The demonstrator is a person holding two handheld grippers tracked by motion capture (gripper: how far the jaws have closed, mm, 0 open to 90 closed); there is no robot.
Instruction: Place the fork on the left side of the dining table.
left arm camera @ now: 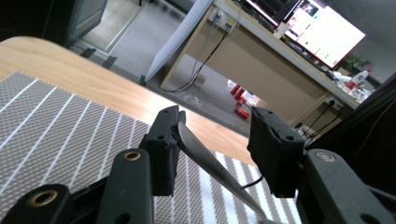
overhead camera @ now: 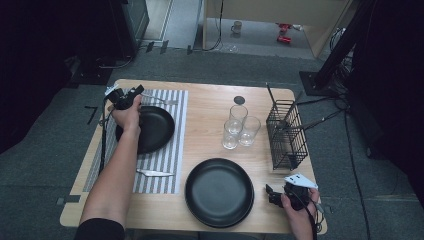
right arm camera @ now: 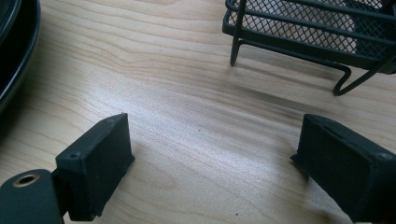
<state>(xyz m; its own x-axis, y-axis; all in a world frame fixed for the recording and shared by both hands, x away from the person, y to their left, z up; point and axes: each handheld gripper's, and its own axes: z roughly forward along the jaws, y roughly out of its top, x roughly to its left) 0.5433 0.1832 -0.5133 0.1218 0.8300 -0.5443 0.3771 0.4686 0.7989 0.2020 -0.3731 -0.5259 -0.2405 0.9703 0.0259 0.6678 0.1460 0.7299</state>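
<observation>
A: Where is the fork?
B: On the striped placemat beyond the black plate, its handle between the left gripper's parted jaws, touching one.
A: The right gripper?
B: Wide apart over bare tabletop.

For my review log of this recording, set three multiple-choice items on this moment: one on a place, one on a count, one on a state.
1. Where does the silver metal fork lie?
A. on the grey striped placemat, beyond the black round plate
B. inside the black wire-mesh basket
C. on the bare wood

2. How many clear drinking glasses stand on the wooden table?
A. one
B. three
C. five

3. How do the jaws of the right gripper stand?
A. shut on a glass
B. shut on a knife
C. open over bare wood

Answers: 1 A, the high view shows it at the placemat's far edge; 2 B, three stand clustered beside the basket; 3 C, nothing lies between its jaws.
</observation>
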